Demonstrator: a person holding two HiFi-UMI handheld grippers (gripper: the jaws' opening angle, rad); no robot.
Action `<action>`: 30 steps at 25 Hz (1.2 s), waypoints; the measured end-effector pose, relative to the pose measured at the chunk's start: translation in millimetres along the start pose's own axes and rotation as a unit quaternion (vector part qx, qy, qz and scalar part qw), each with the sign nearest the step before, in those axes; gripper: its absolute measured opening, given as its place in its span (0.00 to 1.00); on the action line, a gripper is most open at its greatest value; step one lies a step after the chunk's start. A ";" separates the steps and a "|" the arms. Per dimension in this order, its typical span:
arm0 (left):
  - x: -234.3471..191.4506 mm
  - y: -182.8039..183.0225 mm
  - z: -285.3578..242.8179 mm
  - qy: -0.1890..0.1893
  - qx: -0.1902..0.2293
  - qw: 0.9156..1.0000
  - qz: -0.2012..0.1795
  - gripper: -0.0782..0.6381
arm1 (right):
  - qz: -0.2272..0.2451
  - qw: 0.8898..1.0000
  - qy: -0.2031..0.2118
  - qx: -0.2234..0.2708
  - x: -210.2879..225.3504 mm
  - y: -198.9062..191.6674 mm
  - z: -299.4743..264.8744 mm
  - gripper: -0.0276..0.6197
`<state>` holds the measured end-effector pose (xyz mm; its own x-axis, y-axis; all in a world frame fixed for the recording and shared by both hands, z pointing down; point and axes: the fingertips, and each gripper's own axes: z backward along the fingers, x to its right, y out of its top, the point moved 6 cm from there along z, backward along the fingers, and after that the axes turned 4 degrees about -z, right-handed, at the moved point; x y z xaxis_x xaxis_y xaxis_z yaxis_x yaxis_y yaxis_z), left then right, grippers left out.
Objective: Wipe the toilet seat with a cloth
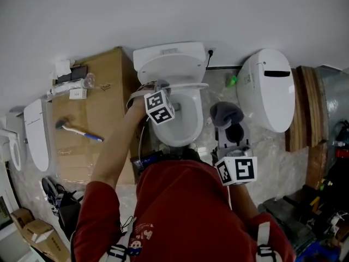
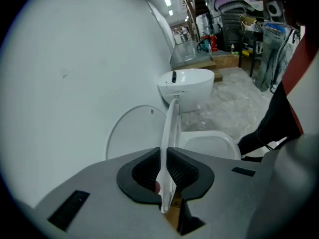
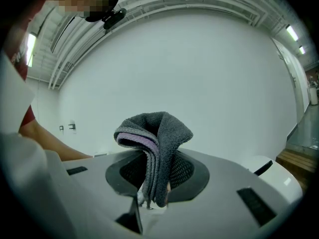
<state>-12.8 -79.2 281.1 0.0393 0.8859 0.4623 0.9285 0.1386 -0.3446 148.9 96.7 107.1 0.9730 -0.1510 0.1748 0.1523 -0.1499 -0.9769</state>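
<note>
White wall backs the toilet (image 1: 180, 125). Its seat (image 2: 172, 126) stands raised on edge, and the left claw (image 2: 167, 172) is clamped on its thin rim. Just right of the bowl, the right claw (image 3: 157, 177) pinches a folded grey cloth (image 3: 160, 132), clear of the seat. A cardboard box (image 1: 106, 100) stands left of the toilet.

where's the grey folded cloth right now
The grey folded cloth is pinched between the jaws of the right gripper. In the head view it sits on the right side, just right of the white toilet bowl.
</note>
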 end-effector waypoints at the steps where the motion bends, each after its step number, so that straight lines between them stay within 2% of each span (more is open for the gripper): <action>1: 6.4 0.2 0.2 -0.010 -0.006 1.000 -0.006 0.18 | 0.000 1.000 0.005 -0.001 -0.7 -1.1 -0.5 0.16; 5: 22.8 0.4 3.1 -0.048 -0.015 0.999 -0.010 0.18 | 0.009 1.000 0.023 -0.003 -5.0 -3.9 -2.3 0.16; 11: 72.8 -0.2 7.5 -0.155 -0.008 0.988 -0.008 0.21 | 0.004 0.999 0.034 -0.015 -7.8 -12.8 2.5 0.16; 13: 94.6 -4.0 7.3 -0.193 -0.008 0.981 0.000 0.22 | 0.002 0.999 0.038 -0.022 -9.6 -17.1 3.6 0.16; 16: 126.0 -8.3 1.9 -0.255 -0.021 0.967 0.013 0.25 | 0.003 0.999 0.044 -0.028 -11.2 -21.4 4.9 0.16; 21: 169.3 -12.7 -9.1 -0.324 -0.035 0.945 0.028 0.30 | 0.003 0.998 0.044 -0.042 -10.2 -29.2 10.2 0.16; 26: 203.1 -23.7 -24.2 -0.365 -0.058 0.929 0.022 0.34 | 0.003 0.997 0.035 -0.063 -6.6 -48.1 13.4 0.16; 30: 234.6 -28.4 -38.6 -0.385 -0.068 0.920 0.019 0.35 | -0.004 0.996 0.030 -0.084 7.2 -71.5 14.5 0.16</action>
<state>-15.7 107.5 430.9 -0.1525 0.9470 -0.2827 0.9716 0.0913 -0.2184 147.5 120.5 176.4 0.9590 -0.2057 0.1948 0.1245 -0.3116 -0.9420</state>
